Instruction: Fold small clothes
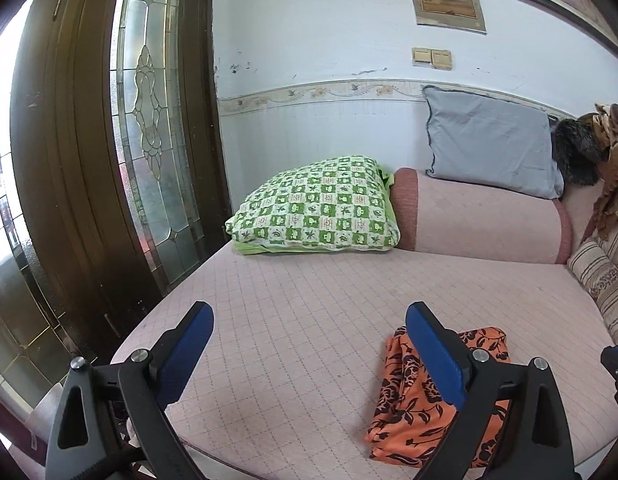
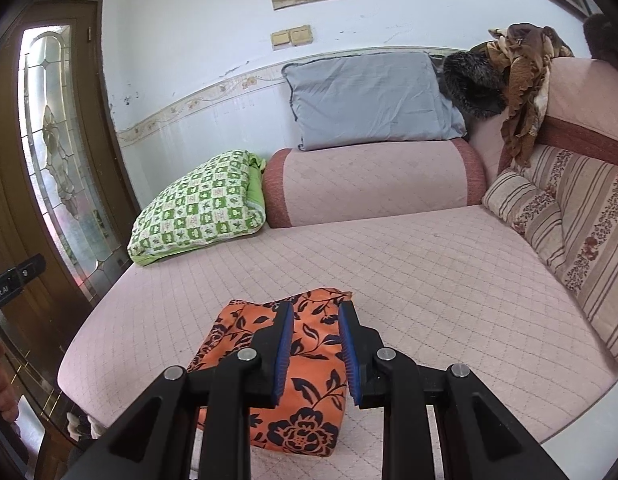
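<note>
Folded orange cloth with black flowers (image 2: 285,376) near sofa (image 2: 429,280) front edge | left gripper (image 1: 309,344) wide apart, empty | right gripper (image 2: 315,344) narrowly parted, empty, above cloth | green checked pillow (image 1: 317,208), grey cushion (image 1: 489,144) at back edge | glazed wooden door (image 1: 109,140) left

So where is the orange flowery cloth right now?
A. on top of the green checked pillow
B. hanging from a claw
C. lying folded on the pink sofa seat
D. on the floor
C. The orange flowery cloth lies as a folded bundle on the pink sofa seat, well in front of the green checked pillow, and neither claw has any of it pinched between its pads.
</note>
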Motion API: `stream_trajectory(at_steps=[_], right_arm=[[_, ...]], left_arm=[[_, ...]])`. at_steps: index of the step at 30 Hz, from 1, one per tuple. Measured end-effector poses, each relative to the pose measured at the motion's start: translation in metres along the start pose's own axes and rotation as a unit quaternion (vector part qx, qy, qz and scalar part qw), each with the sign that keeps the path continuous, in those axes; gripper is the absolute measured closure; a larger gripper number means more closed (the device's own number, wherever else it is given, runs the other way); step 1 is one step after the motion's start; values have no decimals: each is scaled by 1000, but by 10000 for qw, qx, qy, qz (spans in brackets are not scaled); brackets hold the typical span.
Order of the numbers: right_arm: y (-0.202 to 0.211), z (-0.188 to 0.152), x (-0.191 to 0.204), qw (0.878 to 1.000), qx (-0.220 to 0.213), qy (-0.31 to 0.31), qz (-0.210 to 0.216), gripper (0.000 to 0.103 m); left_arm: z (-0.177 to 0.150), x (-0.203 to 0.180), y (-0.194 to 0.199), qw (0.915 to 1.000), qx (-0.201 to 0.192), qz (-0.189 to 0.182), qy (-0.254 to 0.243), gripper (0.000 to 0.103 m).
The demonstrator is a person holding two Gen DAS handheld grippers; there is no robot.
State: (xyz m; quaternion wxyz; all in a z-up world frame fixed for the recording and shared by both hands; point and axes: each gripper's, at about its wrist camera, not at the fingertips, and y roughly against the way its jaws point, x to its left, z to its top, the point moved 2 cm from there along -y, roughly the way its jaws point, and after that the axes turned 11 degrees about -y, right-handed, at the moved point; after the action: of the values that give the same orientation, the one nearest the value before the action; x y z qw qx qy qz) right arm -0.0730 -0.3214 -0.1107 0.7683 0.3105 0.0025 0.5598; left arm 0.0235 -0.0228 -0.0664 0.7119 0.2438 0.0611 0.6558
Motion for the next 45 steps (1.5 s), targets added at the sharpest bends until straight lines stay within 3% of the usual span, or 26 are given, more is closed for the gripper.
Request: stream_trajectory(at_steps=[8,23,33,45], right_arm=[[2,1,-11,9998,-68,-114,-133,77],[22,14,-16,9988,-420,-97,-230,77],[23,10,-8,9993,-355,-70,-103,77],[20,-9,28,9997,-57,152,182,77]], left_arm=[[-3,-1,-1,9998,5,-193,28,6],[4,0,11,9999,-37,-158,-17,6],[5,5,24,9998,-150,-114,-18,6],[1,9,31,9999,-86,-111,-23,6]])
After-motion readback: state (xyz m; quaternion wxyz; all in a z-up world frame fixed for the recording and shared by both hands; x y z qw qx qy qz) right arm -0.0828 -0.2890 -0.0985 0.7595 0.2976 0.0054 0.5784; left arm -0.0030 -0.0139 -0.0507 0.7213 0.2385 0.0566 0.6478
